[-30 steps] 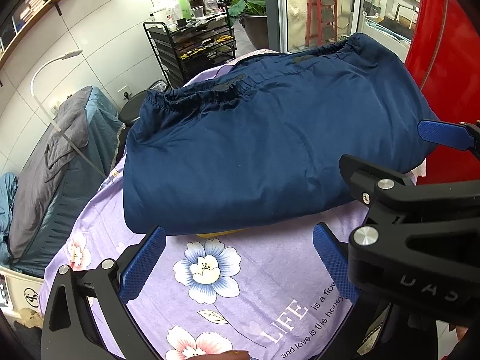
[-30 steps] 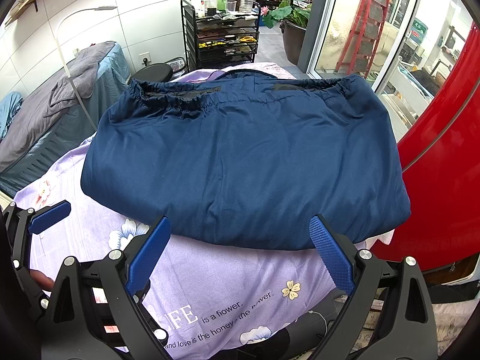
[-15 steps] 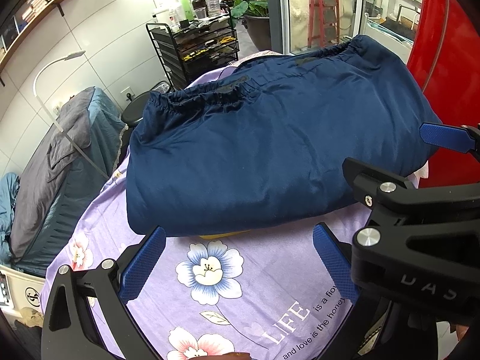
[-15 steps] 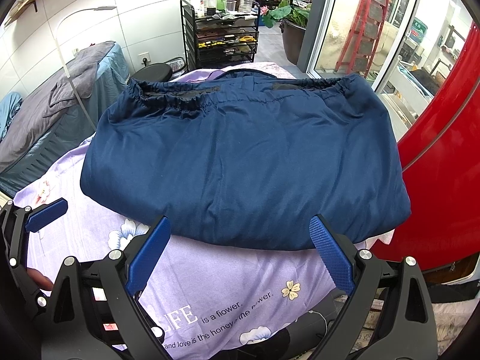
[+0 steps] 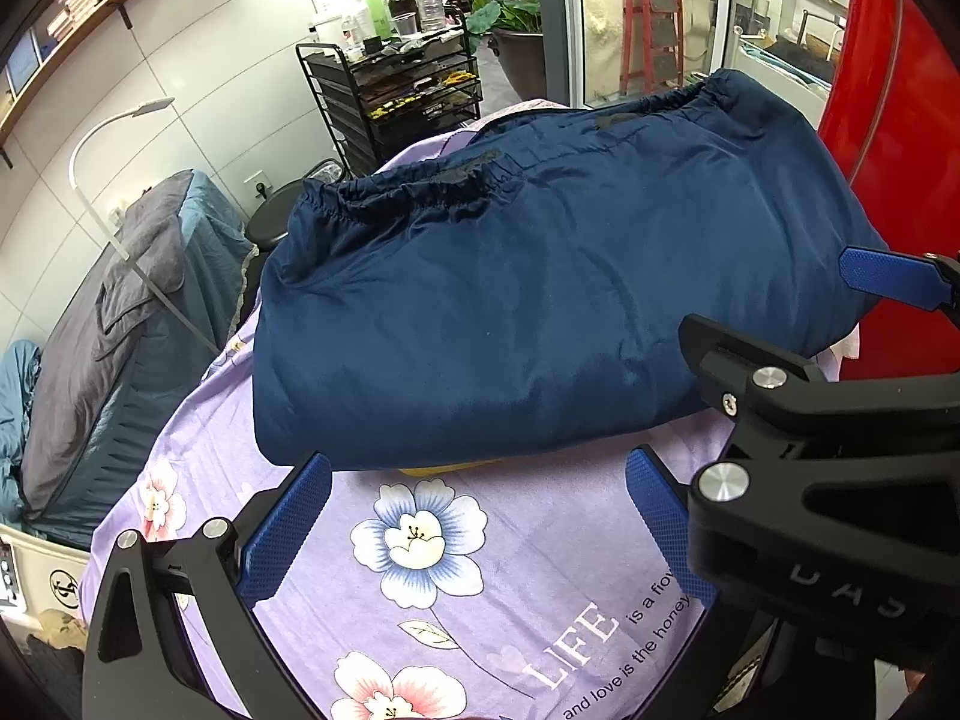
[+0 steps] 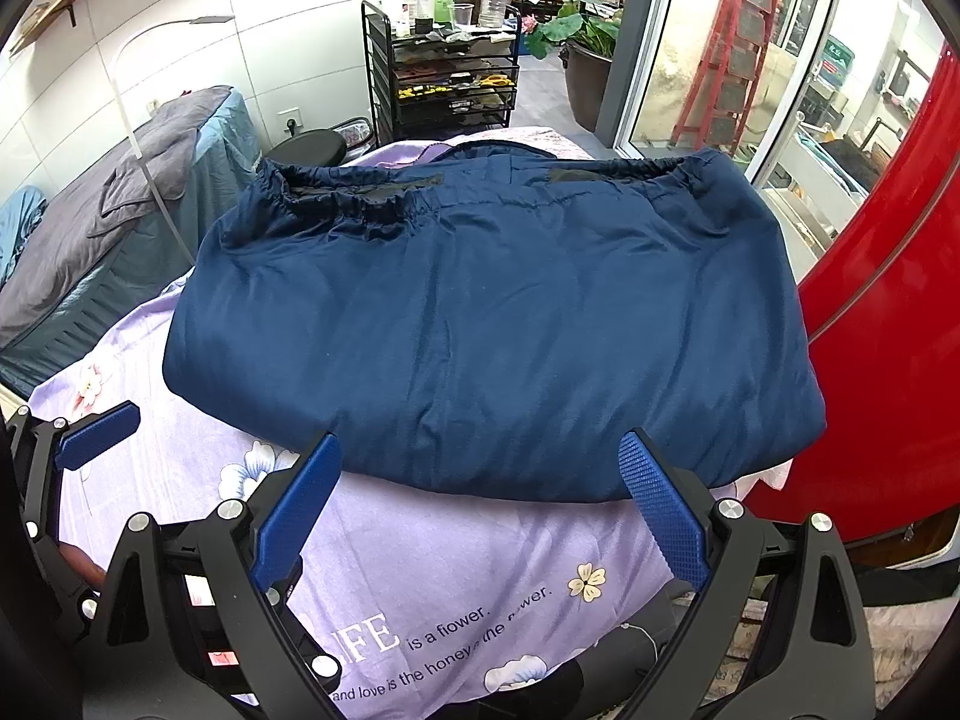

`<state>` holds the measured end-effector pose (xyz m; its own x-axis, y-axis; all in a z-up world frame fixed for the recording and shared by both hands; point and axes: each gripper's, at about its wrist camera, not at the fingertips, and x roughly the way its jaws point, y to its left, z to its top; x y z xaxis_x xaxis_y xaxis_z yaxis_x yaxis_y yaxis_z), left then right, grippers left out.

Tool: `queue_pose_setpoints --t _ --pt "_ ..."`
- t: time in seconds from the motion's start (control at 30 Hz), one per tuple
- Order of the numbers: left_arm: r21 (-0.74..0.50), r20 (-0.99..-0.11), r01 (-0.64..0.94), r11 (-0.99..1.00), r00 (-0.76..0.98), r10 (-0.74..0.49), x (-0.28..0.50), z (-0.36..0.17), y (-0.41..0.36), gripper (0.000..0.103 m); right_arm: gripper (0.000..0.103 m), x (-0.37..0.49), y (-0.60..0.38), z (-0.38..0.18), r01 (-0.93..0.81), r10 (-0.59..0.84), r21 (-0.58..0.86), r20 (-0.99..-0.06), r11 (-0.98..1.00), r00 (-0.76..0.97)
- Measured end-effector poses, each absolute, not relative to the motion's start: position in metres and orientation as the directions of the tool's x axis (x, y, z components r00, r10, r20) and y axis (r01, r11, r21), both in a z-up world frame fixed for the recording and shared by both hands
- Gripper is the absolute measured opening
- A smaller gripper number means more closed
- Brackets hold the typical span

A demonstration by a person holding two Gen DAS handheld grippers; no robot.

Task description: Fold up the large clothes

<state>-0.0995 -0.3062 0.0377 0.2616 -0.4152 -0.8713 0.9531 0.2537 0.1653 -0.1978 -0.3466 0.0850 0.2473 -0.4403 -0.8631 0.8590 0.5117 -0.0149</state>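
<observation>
A dark blue garment with an elastic waistband at its far edge lies folded into a thick rectangle on a purple flowered sheet. My left gripper hovers open just short of the fold's near left edge, nothing between its blue pads. My right gripper is open too, at the near edge toward the right, holding nothing. In the left wrist view the right gripper's black body fills the lower right. A bit of yellow peeks from under the garment.
A black wire shelf cart with bottles stands behind the table. A bed with grey and teal covers and a white lamp arm are on the left. A large red curved surface is close on the right, a potted plant beyond.
Both grippers stay open and near the garment's front edge; the views drift only slightly. The garment has not moved.
</observation>
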Motion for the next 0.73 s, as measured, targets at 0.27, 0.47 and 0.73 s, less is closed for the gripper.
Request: queue_pose_setpoints --t 0.27,0.47,0.73 --pt "0.139 -0.845 0.960 0.242 0.242 -0.477 -0.1031 0.0407 -0.3002 0.097 0.092 -0.1957 -0.3455 0.0843 0.860 -0.444 -0.010 -0.859 0.509 0.253" --pt "0.145 -0.847 0.959 0.242 0.246 -0.471 -0.1057 0.0400 -0.3012 0.097 0.093 -0.1946 -0.3440 0.0846 0.863 -0.453 -0.007 -0.853 0.505 0.259" --pt "0.135 -0.862 0.961 0.240 0.234 -0.450 -0.1035 0.0376 -0.3028 0.097 0.092 -0.1968 -0.3444 0.0859 0.869 -0.460 0.000 -0.849 0.494 0.262"
